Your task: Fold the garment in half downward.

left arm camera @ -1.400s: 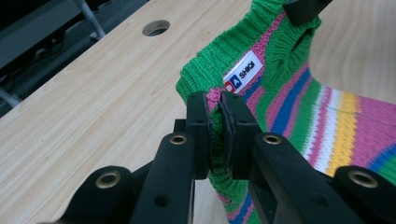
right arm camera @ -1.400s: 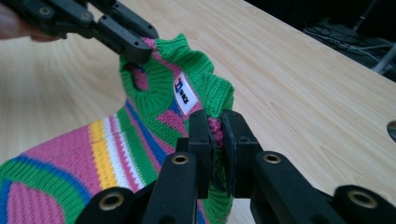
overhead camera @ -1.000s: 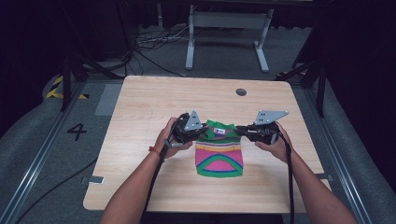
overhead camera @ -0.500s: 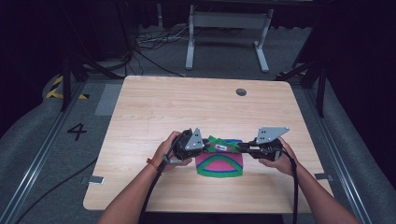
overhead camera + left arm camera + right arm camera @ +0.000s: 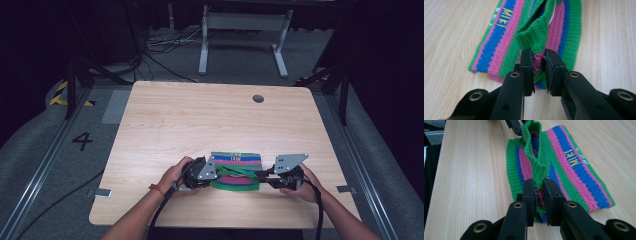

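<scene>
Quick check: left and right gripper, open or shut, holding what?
Left gripper: jaws just easing open, knit edge between the pads.
Right gripper: same, knit edge between the pads.

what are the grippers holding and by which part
Each gripper pinches a green edge of the striped green, pink and blue knitted cloth: left gripper, right gripper.

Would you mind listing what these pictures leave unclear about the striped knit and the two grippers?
- Striped knit: what garment it is; folded over itself in all views.
- Yellow lettering: too small in the high view.
- Left gripper and right gripper: whether pads still press the knit; fabric hides the contact.
</scene>
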Motion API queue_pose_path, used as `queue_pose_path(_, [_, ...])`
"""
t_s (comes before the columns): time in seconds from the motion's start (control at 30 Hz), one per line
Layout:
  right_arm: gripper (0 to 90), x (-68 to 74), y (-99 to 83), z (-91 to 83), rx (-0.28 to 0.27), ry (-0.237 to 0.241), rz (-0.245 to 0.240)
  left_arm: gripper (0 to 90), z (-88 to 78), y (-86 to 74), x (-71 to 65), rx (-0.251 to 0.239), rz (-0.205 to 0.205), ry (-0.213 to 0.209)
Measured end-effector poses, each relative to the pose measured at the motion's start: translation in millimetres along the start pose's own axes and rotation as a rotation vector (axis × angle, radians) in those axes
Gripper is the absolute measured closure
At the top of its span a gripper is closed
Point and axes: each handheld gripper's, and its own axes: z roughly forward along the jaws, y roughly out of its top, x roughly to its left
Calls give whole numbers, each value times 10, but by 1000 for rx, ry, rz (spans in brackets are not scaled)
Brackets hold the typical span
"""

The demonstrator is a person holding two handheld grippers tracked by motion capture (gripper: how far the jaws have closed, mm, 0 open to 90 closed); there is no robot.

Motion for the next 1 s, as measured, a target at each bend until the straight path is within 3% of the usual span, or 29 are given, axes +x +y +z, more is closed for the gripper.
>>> queue_pose_path(0.23, [785, 66, -70, 47, 15, 41, 22, 714, 0, -72, -51, 40, -15, -34])
queue_pose_path(0.57, [746, 80, -170, 122, 34, -1, 72, 663, 24, -154, -49, 10, -69, -69])
queue_pose_path(0.67, [720, 78, -184, 148, 42, -18, 82, 558, 27, -165, -45, 6, -93, -82])
queue_pose_path(0.8, [660, 58, -235, 190, 35, -45, 116, 476, 17, -201, -24, -11, -153, -94])
queue_pose_path(0.87, [661, 53, -252, 196, 25, -45, 126, 437, 13, -222, -1, 16, -177, -84])
queue_pose_path(0.9, [662, 49, -256, 197, 28, -48, 127, 436, 21, -239, 3, 21, -194, -79])
queue_pose_path(0.97, [660, 49, -263, 205, 27, -52, 134, 431, 14, -311, 45, 1, -268, -99])
queue_pose_path(1.0, [660, 49, -263, 205, 27, -52, 134, 436, 14, -311, 45, 1, -268, -99])
